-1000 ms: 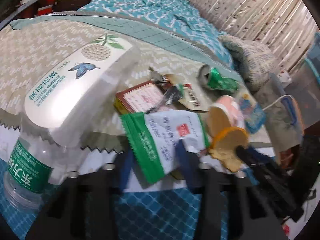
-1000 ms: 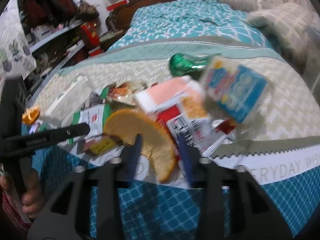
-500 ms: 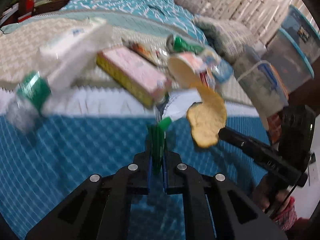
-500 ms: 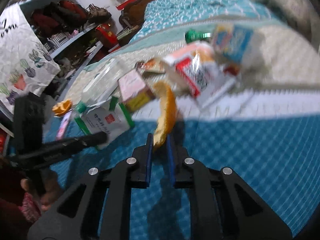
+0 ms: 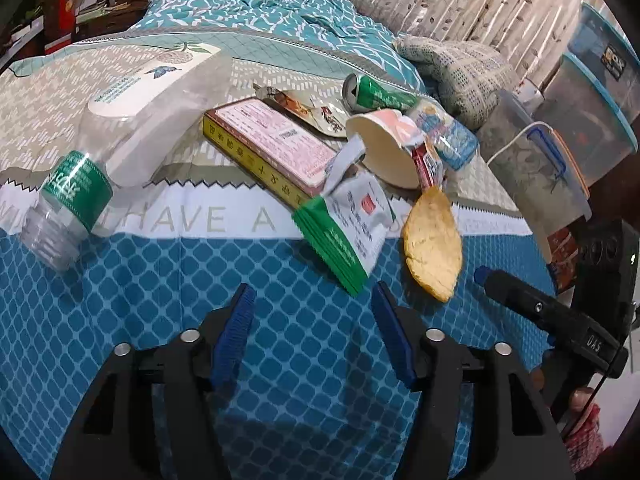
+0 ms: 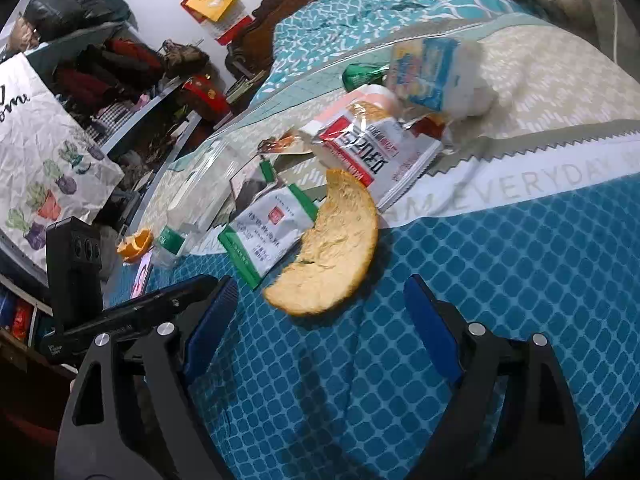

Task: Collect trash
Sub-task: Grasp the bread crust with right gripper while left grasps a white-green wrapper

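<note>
Trash lies in a heap on a blue patterned cloth [image 5: 160, 280]. A green-and-white snack packet [image 5: 348, 232] lies just beyond my open, empty left gripper [image 5: 312, 320]. An orange peel [image 6: 332, 252] lies just beyond my open, empty right gripper [image 6: 320, 312]; the peel also shows in the left wrist view [image 5: 432, 248]. Behind are a yellow-edged box [image 5: 268, 148], a paper cup [image 5: 384, 148], a green can [image 5: 376, 94], a clear bottle [image 5: 72, 196], a tissue pack [image 5: 156, 80] and a red-and-white wrapper [image 6: 376, 152].
Plastic storage tubs [image 5: 560, 152] stand to the right of the bed. A cluttered shelf [image 6: 120, 92] and a printed bag [image 6: 44, 160] stand at the left. A bed pillow [image 5: 452, 68] lies behind the heap. A small orange peel piece [image 6: 134, 242] lies at the cloth's left edge.
Both grippers were shut, the left on the green packet and the right on the orange peel, dragging them toward me. Both have now opened and let go; the items lie on the blue cloth.
</note>
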Motion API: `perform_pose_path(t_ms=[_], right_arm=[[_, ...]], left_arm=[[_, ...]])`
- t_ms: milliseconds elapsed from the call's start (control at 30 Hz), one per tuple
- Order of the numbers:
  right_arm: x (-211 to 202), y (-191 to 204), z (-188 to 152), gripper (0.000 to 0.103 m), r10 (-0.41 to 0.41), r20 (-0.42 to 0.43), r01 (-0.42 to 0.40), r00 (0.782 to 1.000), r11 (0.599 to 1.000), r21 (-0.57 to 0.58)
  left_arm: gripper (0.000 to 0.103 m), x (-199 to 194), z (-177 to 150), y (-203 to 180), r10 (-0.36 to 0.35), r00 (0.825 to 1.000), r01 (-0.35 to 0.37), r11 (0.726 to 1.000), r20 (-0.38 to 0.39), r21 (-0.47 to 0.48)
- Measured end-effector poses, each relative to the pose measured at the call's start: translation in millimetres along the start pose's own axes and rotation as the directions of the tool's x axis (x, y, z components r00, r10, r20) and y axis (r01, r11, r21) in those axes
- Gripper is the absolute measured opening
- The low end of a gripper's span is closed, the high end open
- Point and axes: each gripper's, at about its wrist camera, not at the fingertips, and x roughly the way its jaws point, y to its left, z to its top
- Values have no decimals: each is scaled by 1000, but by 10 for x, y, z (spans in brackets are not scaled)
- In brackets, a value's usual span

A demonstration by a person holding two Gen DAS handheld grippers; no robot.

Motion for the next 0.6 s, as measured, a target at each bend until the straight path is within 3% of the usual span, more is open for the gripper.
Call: perform_pose_path(t_ms=[267, 367, 500, 533, 567, 600], right_arm=[[48, -249, 110, 82, 5, -5, -4, 1000, 996, 87], [107, -292, 204, 76, -2, -5, 2, 1000, 996, 92], [244, -311, 337, 54, 18, -31, -14, 999, 994, 105], [293, -287, 352, 47, 22, -46, -18, 999, 995, 98], [354, -266, 352, 31, 36, -75, -30, 997, 995, 90], [386, -243, 344, 28, 39, -87, -32, 995, 996, 84]], left_arm=[[64, 175, 248, 3, -40, 999, 40, 999, -7, -21], [62, 276, 299, -36, -53, 998, 53, 998, -17, -21], [23, 371, 320, -138, -73, 996, 73, 997, -45, 1], [18, 396, 311, -160, -72, 996, 73, 997, -55, 8], [15, 413, 286, -185, -69, 996, 70, 997, -61, 18], [9, 414, 269, -202, -64, 996, 66, 998, -62, 24]])
